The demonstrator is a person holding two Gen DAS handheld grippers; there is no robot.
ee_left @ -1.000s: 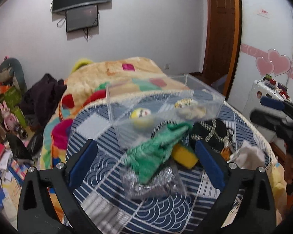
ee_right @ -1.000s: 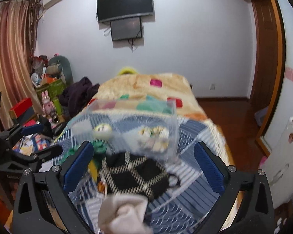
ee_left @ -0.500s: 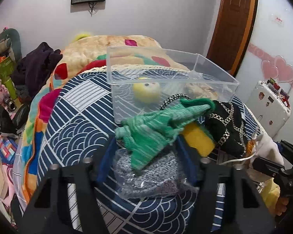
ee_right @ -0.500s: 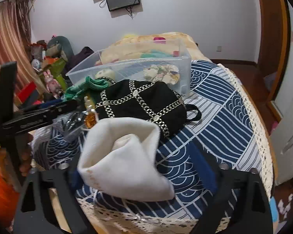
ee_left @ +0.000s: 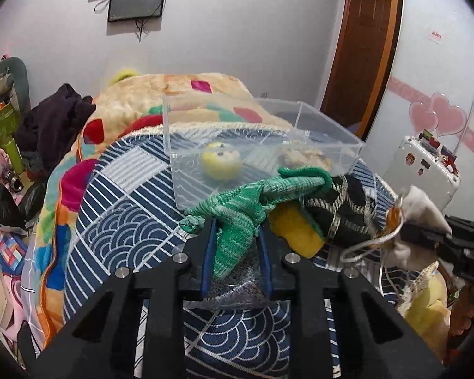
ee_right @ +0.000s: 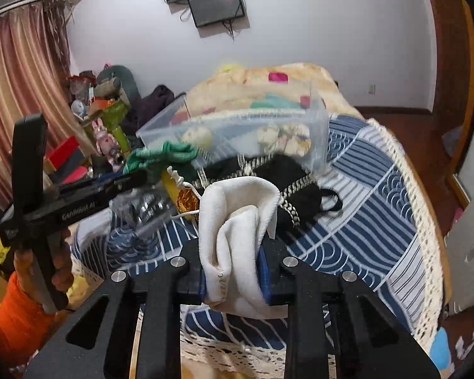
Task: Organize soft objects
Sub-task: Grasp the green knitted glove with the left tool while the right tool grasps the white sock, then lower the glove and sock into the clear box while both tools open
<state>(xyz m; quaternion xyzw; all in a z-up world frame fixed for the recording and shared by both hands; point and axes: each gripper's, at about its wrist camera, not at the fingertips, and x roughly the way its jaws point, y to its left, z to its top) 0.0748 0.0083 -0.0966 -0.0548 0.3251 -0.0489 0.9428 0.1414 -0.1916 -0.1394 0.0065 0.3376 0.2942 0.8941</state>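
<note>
My left gripper [ee_left: 237, 246] is shut on a green knitted cloth [ee_left: 252, 202], lifted a little above the blue patterned table cover [ee_left: 117, 227]; a crinkly silver-grey bag [ee_left: 237, 287] sits under it between the fingers. My right gripper [ee_right: 233, 271] is shut on a white cloth [ee_right: 233, 233]. A clear plastic bin [ee_left: 256, 145] stands behind, holding a yellow plush ball [ee_left: 221, 161] and a patterned soft toy [ee_left: 303, 158]. A black bag with chain trim [ee_left: 350, 208] and a yellow sponge [ee_left: 297, 230] lie in front of the bin.
A bed with a colourful blanket [ee_left: 180, 94] lies behind the table. Clutter and toys [ee_left: 6, 145] fill the left floor. A white suitcase [ee_left: 426, 164] stands at right. The left gripper's handle and hand [ee_right: 34, 208] show in the right wrist view.
Both grippers closed from wide open: the left onto the green cloth, the right onto the white cloth. Both cloths are now raised off the table.
</note>
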